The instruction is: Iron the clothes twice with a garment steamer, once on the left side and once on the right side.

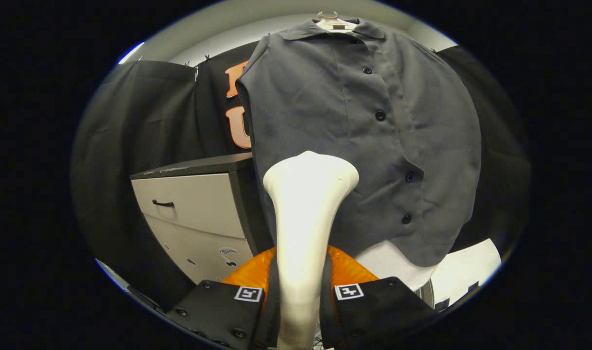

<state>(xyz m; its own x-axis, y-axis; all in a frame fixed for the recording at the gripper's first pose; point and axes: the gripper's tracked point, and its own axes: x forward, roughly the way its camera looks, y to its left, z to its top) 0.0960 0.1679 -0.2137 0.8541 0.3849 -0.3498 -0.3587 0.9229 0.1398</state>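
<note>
A grey button-up shirt (pixel 369 141) hangs on a pale hanger (pixel 331 22) straight ahead of the fingers. My gripper (pixel 300 296) is shut on the handle of a cream garment steamer (pixel 305 204), which stands upright between the two black fingers (pixel 228 311). The steamer's wide head reaches up to the lower left half of the shirt, close to the fabric; whether it touches cannot be told. An orange part (pixel 347 270) shows just behind the fingers on both sides of the handle.
A grey drawer cabinet (pixel 194 209) with a dark handle stands left of the shirt, against the black cloth wall. A white surface (pixel 463 270) lies below the shirt's hem at the right.
</note>
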